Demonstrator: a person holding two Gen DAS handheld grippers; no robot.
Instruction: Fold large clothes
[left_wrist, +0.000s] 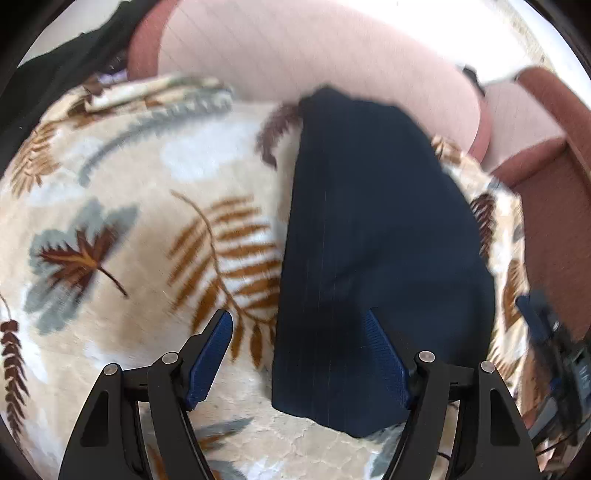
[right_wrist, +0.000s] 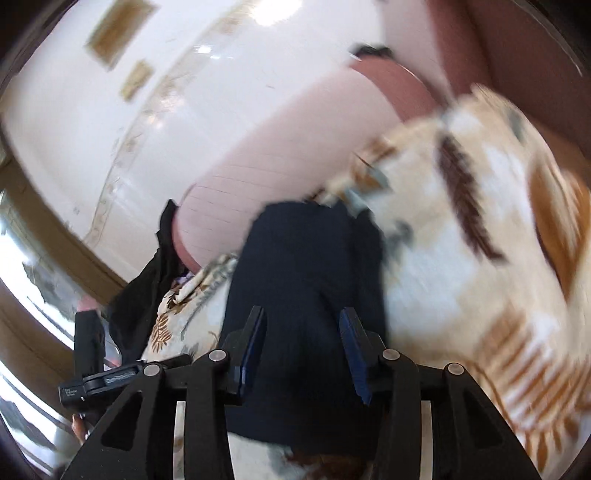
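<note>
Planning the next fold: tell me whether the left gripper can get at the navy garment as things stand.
Probably yes: the left gripper hovers with open jaws over the navy garment on the leaf-print blanket; nothing lies between.

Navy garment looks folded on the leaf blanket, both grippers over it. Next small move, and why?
Probably back both off. The folded navy fabric garment lies flat as a narrow strip on the beige leaf-print fleece blanket; the left gripper and right gripper stand open, no cloth visibly pinched.

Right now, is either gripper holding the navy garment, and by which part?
Nothing is held. The left gripper and right gripper both stand open above the folded navy garment, pads not pressing on it.
</note>
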